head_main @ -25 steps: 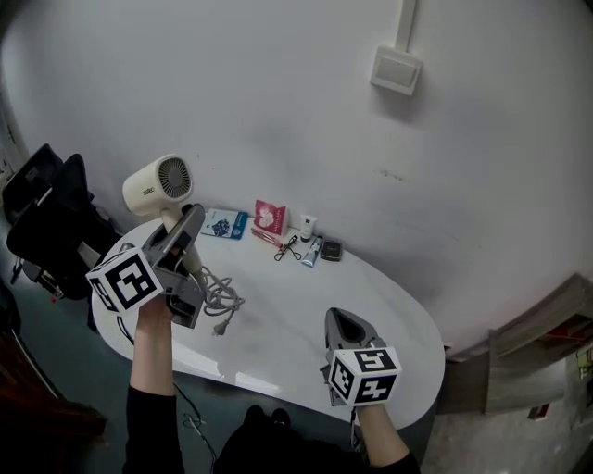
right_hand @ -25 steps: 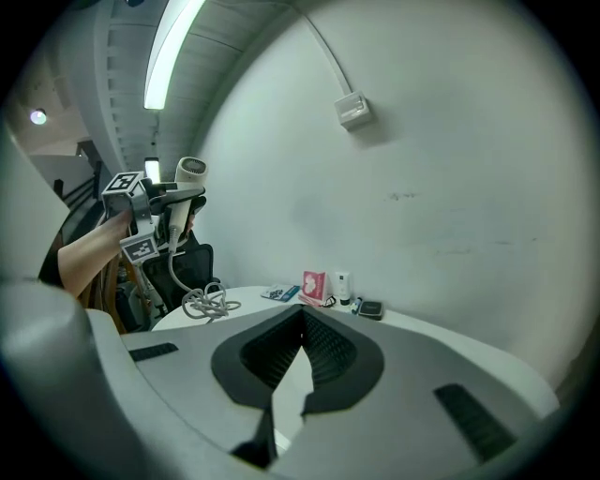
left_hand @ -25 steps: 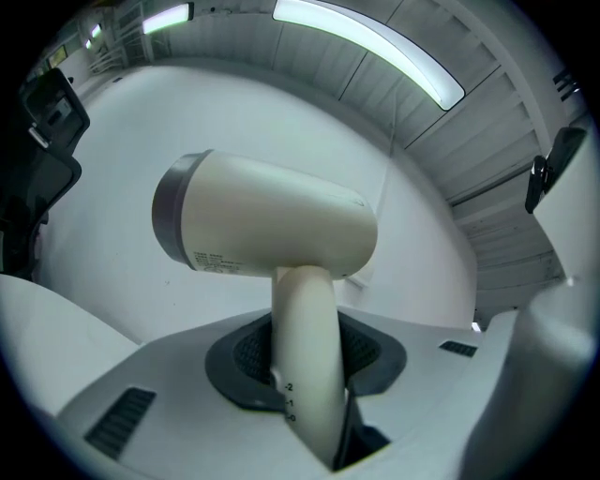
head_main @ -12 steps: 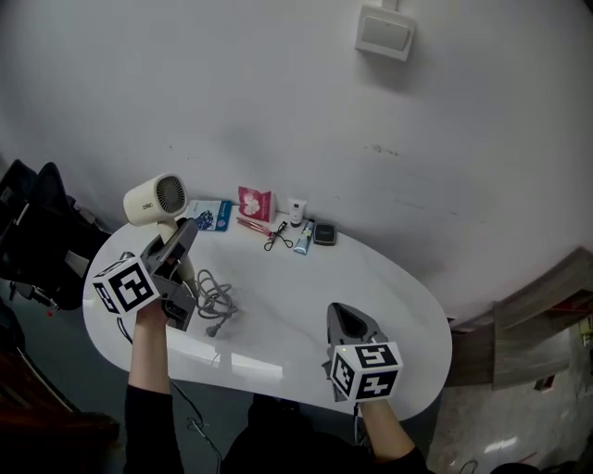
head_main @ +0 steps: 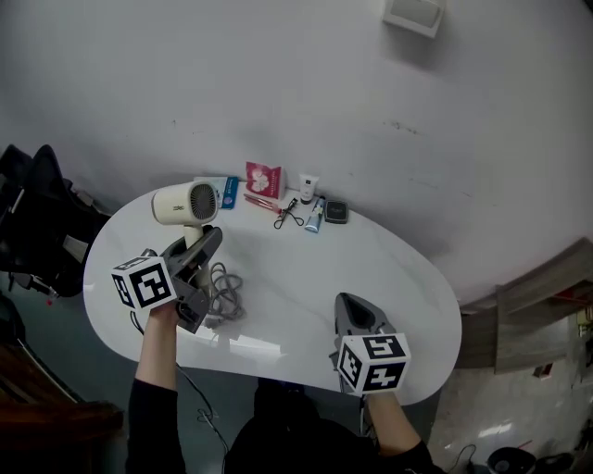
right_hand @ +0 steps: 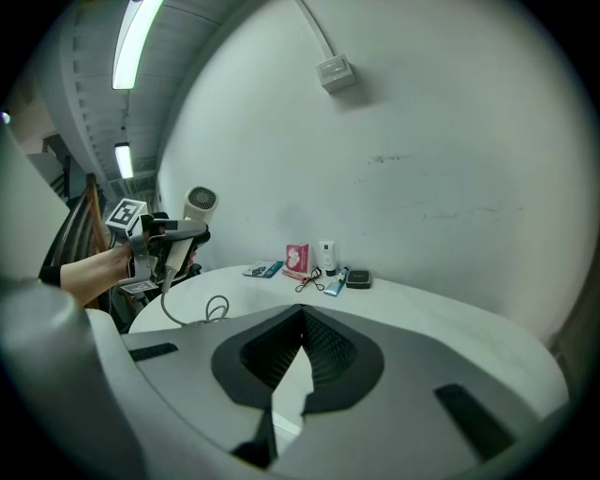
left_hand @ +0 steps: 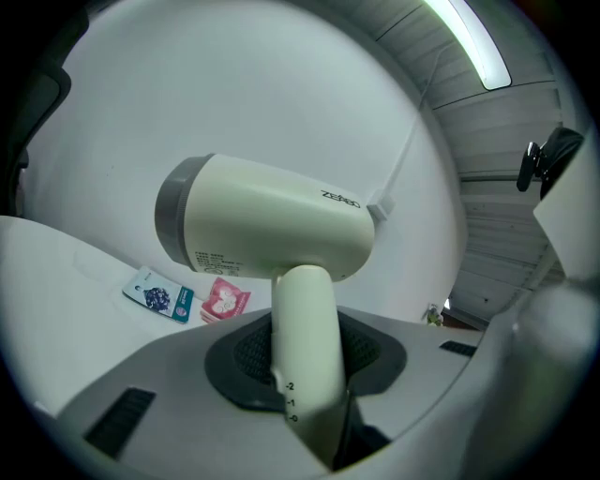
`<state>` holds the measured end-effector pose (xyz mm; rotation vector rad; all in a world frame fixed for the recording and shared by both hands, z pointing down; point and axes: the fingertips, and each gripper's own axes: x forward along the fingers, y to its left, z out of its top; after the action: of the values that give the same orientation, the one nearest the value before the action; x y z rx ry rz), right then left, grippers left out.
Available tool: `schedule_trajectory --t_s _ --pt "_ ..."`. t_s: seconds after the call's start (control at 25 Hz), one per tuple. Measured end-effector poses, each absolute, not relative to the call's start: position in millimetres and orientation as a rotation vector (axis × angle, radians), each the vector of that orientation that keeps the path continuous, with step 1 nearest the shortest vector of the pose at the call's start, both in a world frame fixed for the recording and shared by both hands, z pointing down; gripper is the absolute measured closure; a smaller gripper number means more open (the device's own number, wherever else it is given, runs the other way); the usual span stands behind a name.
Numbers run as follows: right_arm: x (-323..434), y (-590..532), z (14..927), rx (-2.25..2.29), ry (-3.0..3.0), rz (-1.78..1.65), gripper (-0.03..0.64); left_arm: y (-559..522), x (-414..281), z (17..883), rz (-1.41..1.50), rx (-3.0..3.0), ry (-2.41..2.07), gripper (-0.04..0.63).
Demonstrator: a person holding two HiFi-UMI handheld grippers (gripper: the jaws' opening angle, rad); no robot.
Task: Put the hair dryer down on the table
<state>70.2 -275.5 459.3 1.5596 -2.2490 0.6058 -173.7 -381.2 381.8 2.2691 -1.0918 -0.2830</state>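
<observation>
Closest to me, my right hand-held gripper sits over the near side of the white oval desk. Its jaws are drawn together at the tips with nothing between them.

To its left, my left hand-held gripper is clamped on the handle of the cream hair dryer. The handle stands upright between the pads. The dryer's head, with its grey back end, sits above the jaws. The dryer is in the air over the left end of the desk and is not resting on it. Its grey cable hangs down and lies in a loose coil on the desk just beside that gripper.

Farther back, a row of small things lines the far edge of the desk by the wall:
- a blue packet
- a pink packet
- a white tube standing up
- an eyelash curler
- a blue tube
- a small black case

High on the wall is a white box.
</observation>
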Motion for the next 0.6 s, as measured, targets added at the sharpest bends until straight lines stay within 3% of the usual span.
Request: schedule_trajectory --t_s 0.6 --pt "43.5 -281.6 465.3 1.578 -2.191 0.601 0.615 -376.0 -188.8 478.5 -0.036 2.119 -1.002 0.471"
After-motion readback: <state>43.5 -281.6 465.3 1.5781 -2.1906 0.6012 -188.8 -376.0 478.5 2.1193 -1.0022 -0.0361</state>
